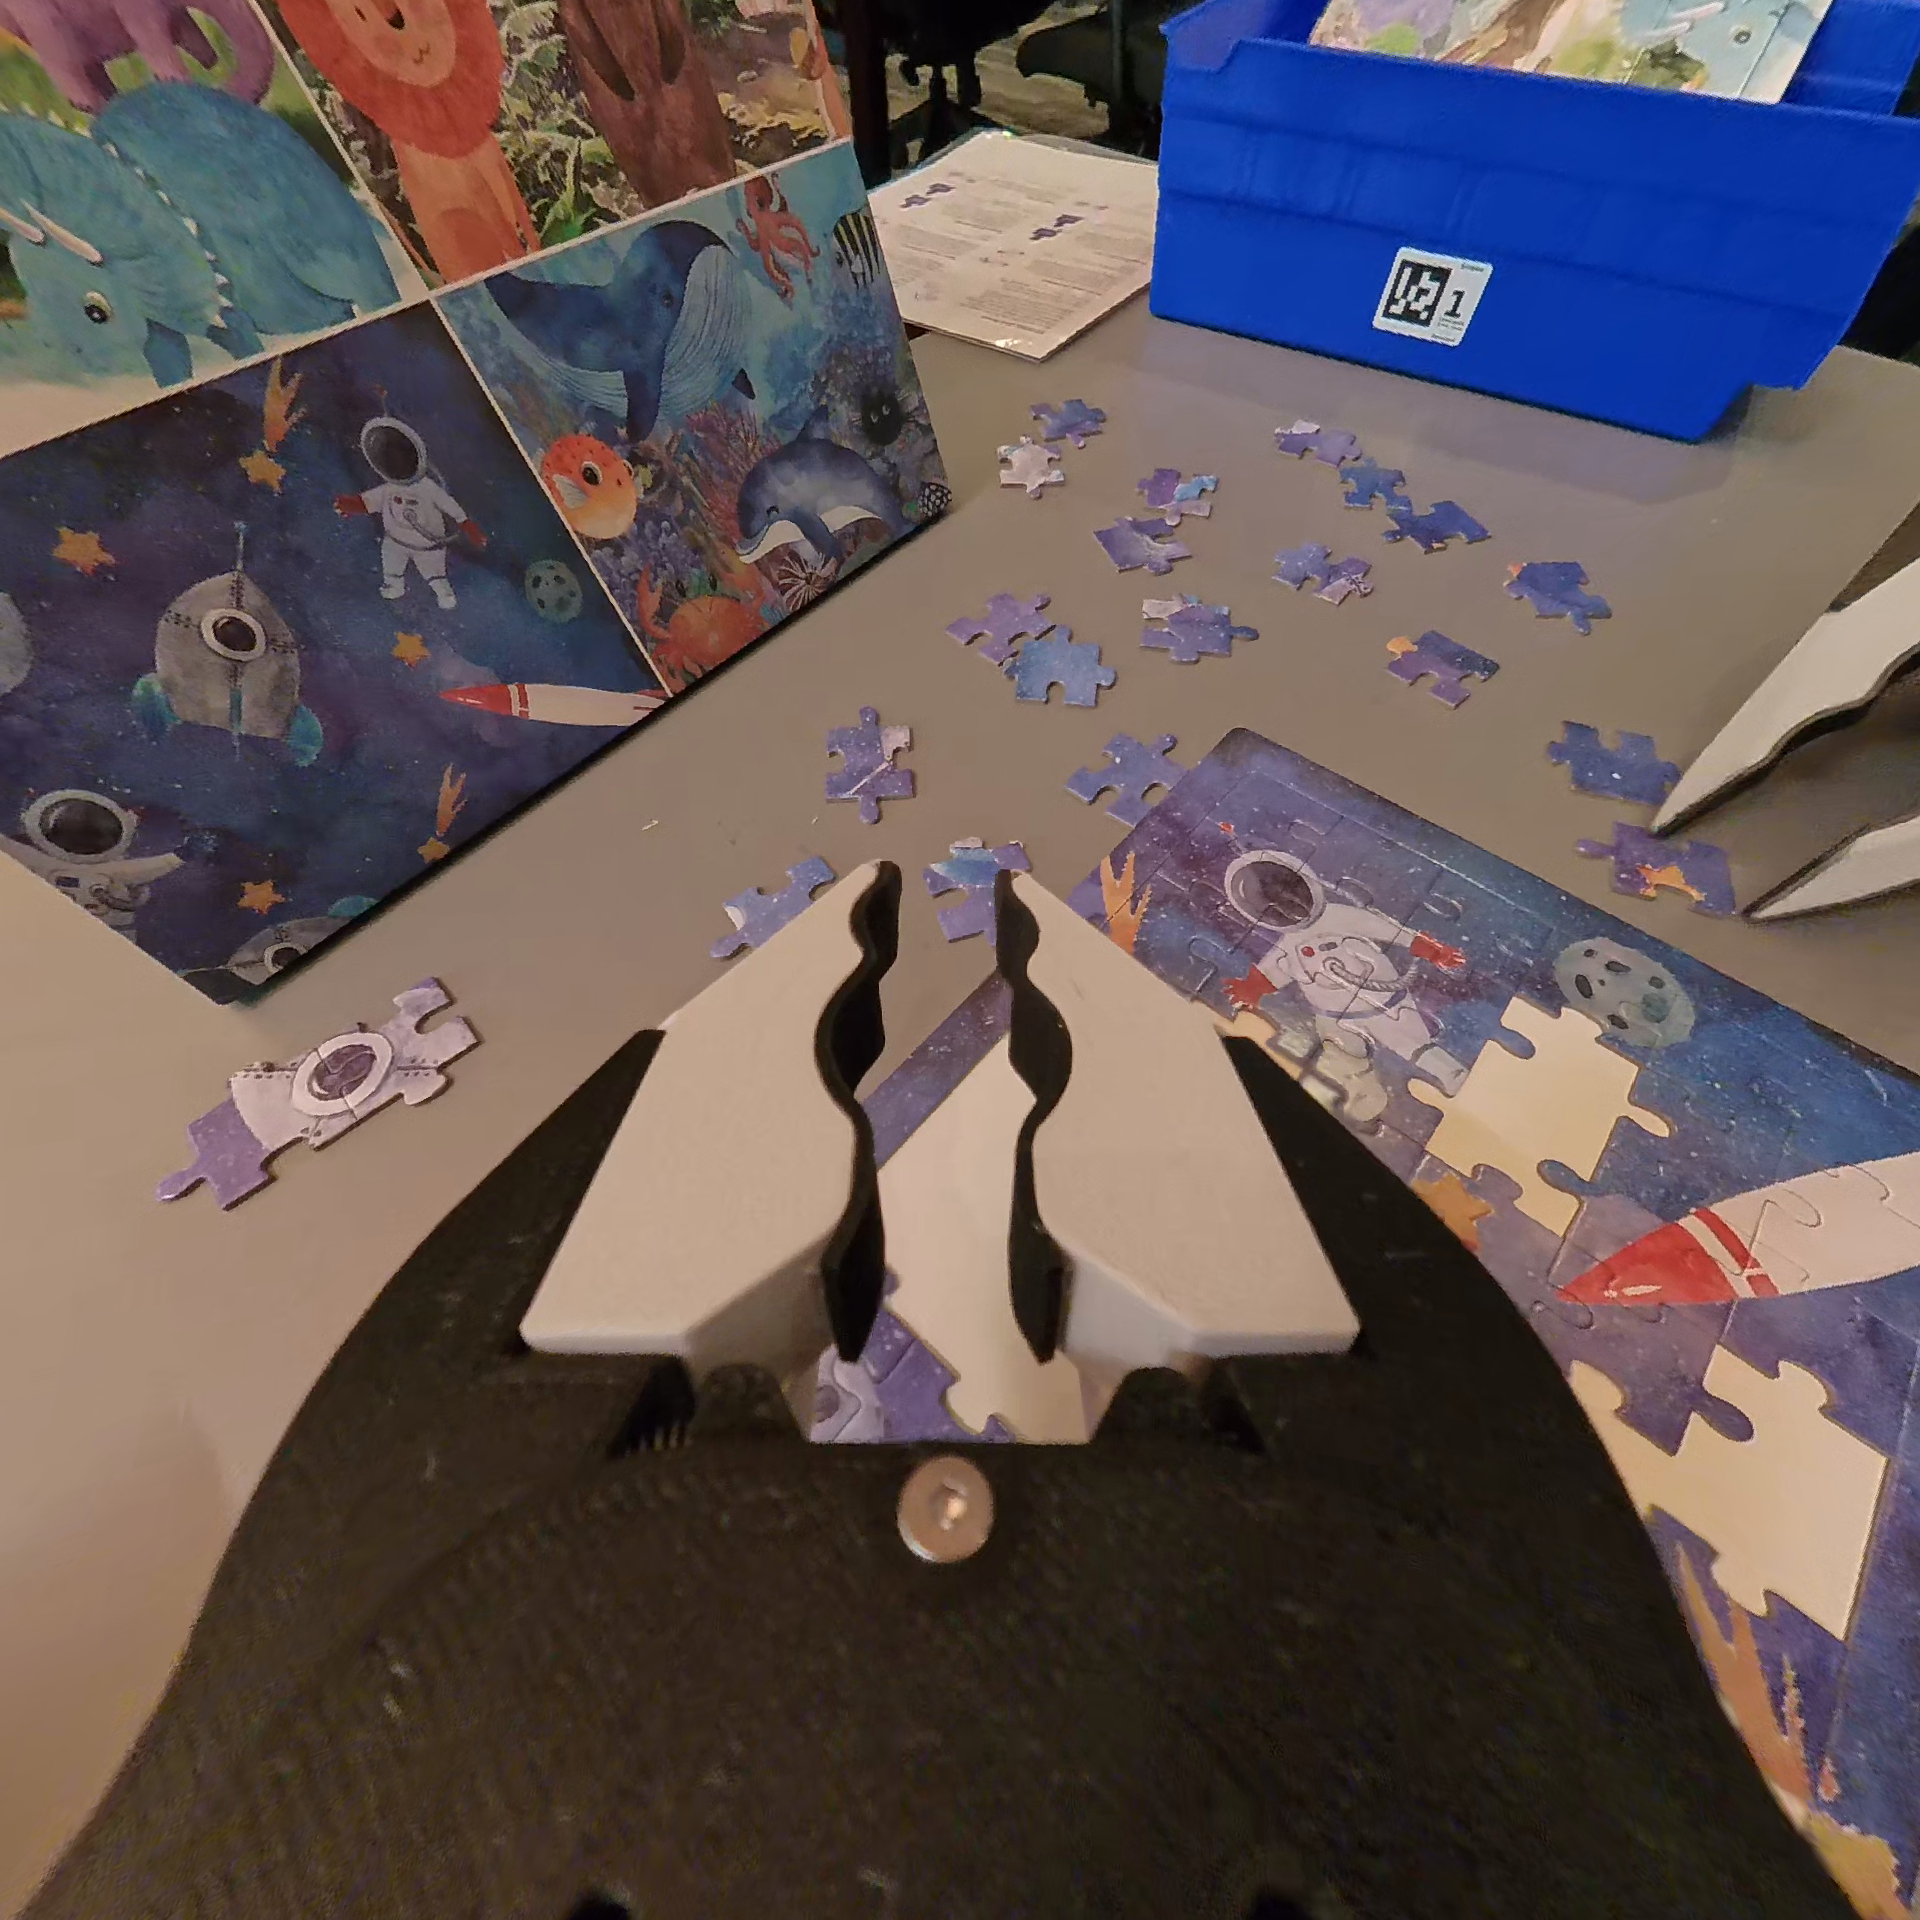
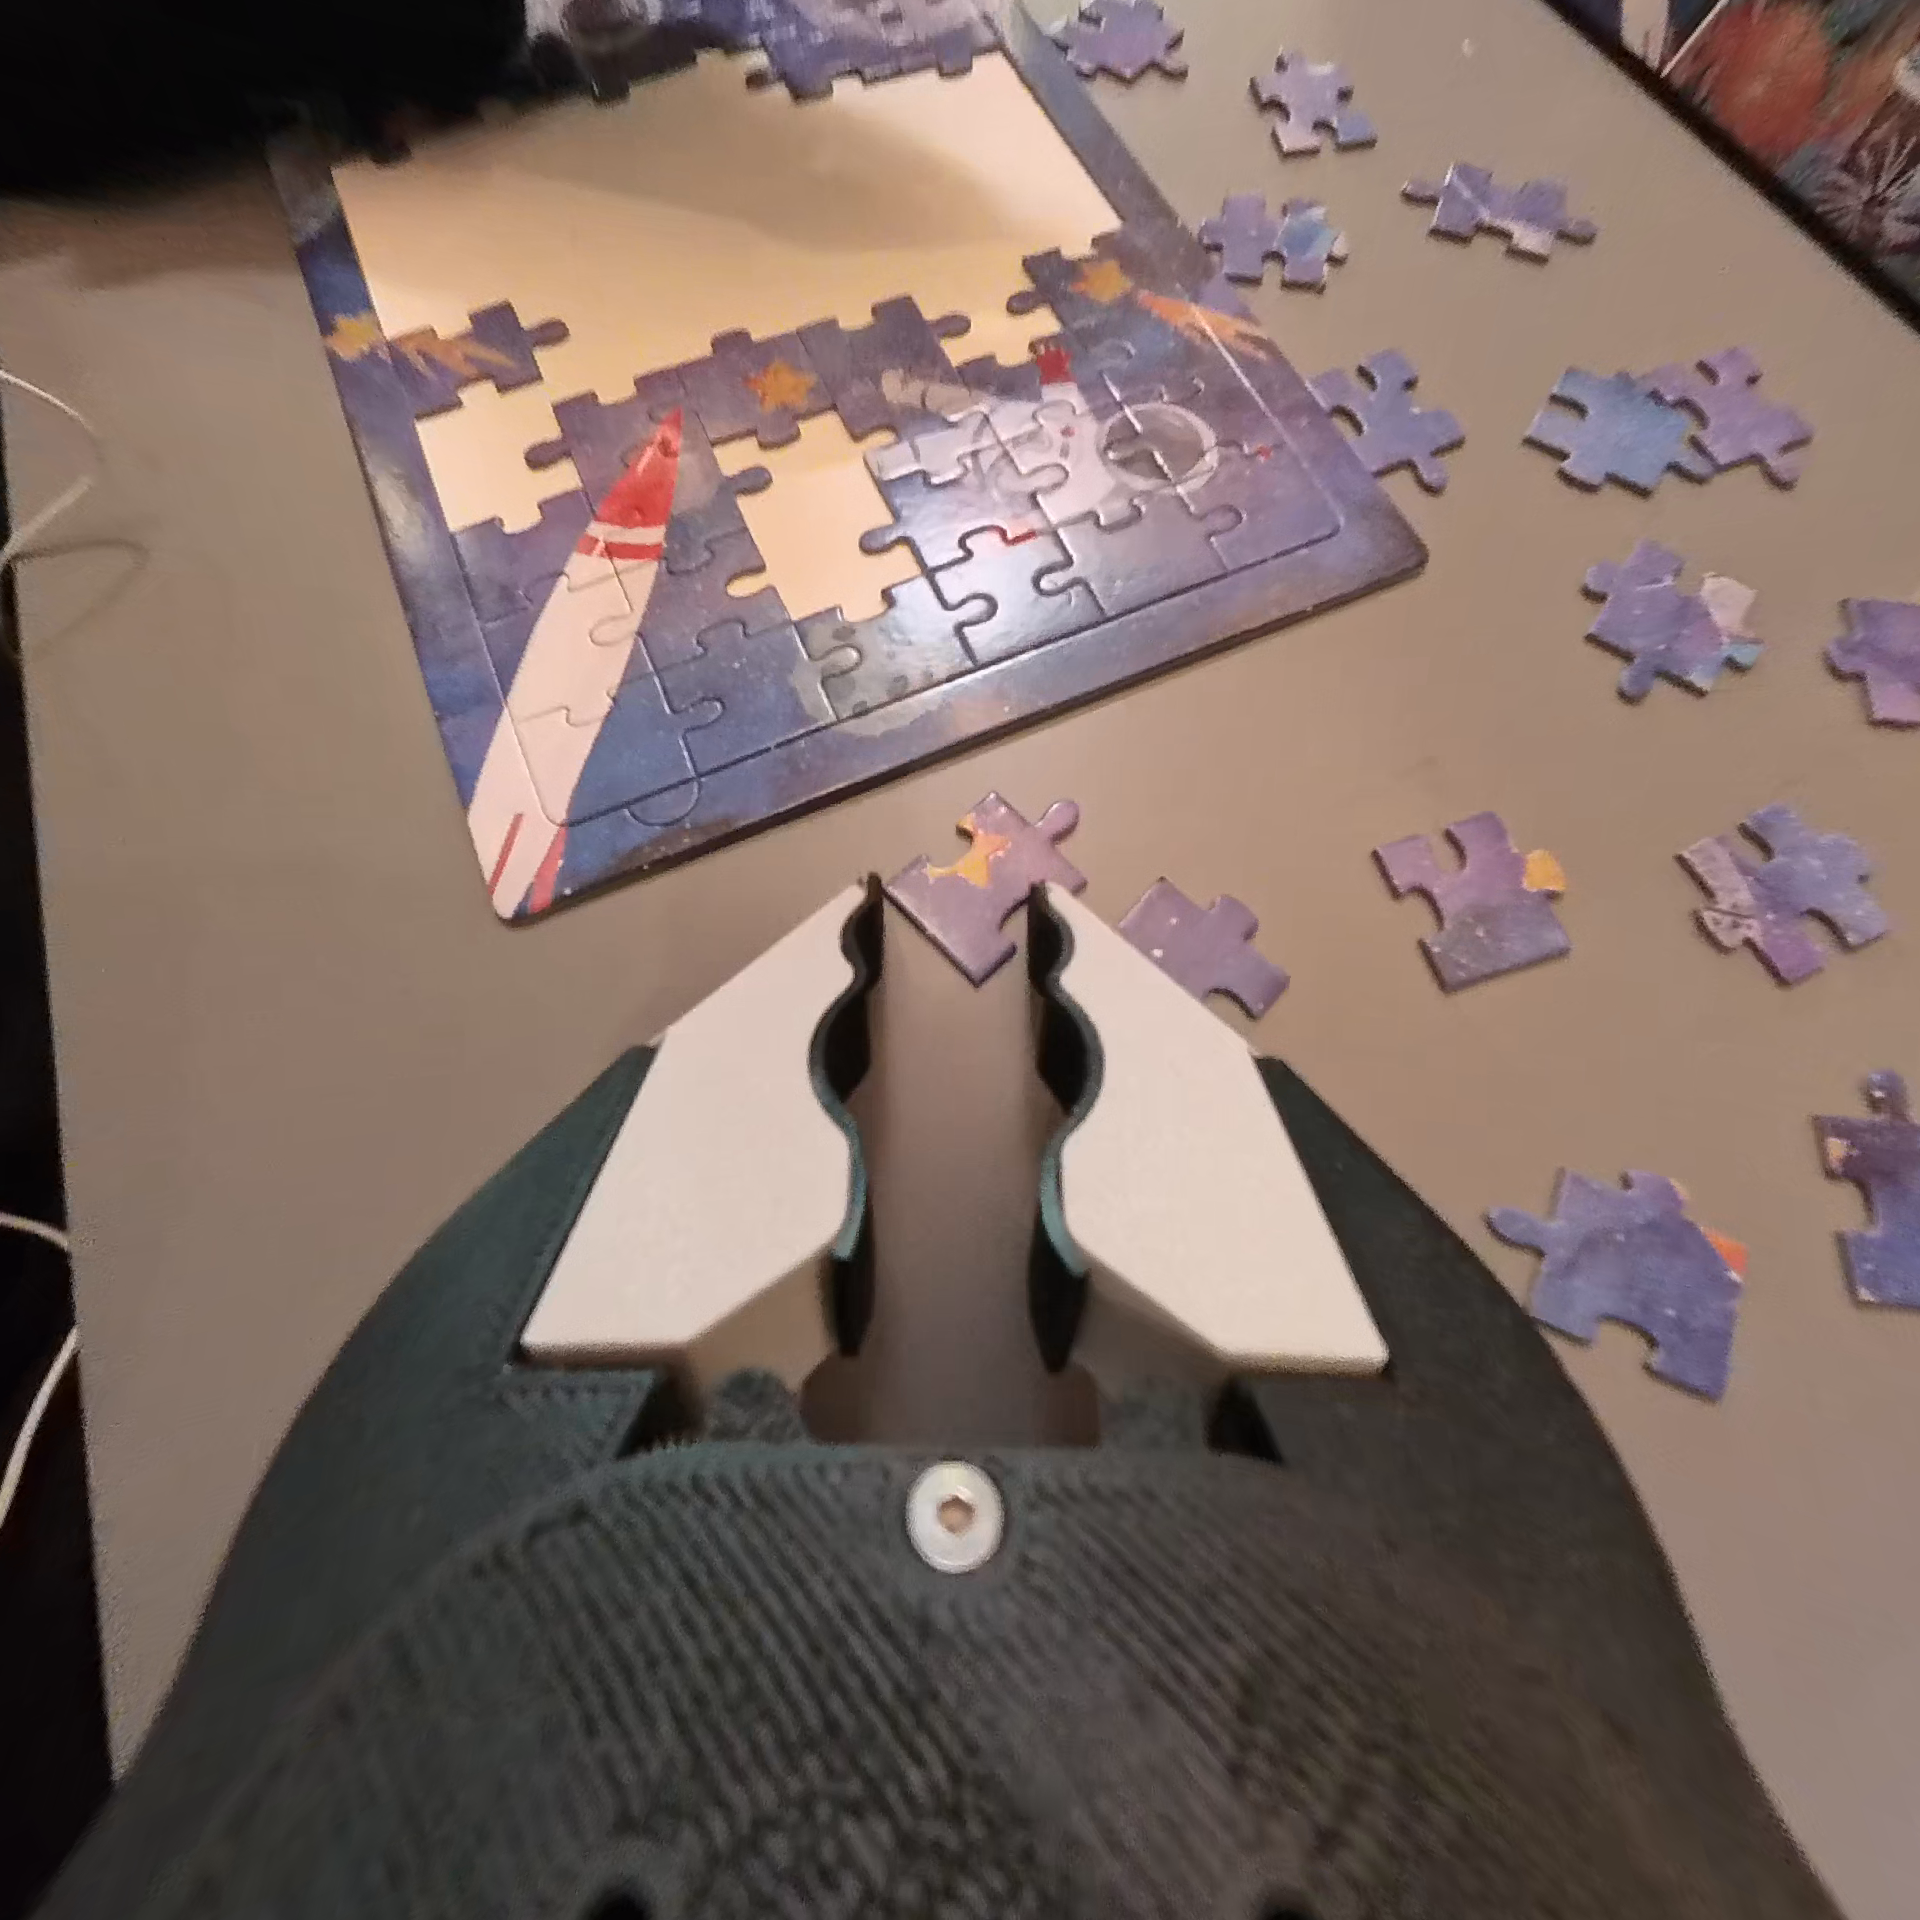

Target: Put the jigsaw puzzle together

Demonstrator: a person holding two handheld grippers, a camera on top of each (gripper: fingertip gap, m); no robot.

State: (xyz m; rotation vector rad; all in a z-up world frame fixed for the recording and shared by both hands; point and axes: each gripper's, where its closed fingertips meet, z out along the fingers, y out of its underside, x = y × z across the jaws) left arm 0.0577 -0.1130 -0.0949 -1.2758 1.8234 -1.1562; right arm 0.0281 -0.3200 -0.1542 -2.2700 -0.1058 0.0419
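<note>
Between right gripper point(image 2: 954, 899) tips: purple piece point(image 2: 987, 883) flat on table point(image 2: 312, 935), jaws spread, pads not pressing. Beyond tips: puzzle board point(image 2: 1382, 551). Left gripper point(image 1: 948, 883) parted, empty, above board corner. Best to centre piece, then pinch edges squarely.

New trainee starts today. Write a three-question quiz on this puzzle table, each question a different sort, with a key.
1. True or false: the puzzle board is fully filled in.
2. The bin behind the loose pieces is: A red, B blue, C green.
3. Fill in: the piece lying by the right gripper tips is purple with ____ marks.

Key: 1 false, bare gaps remain; 2 B; 3 yellow-orange.
</note>
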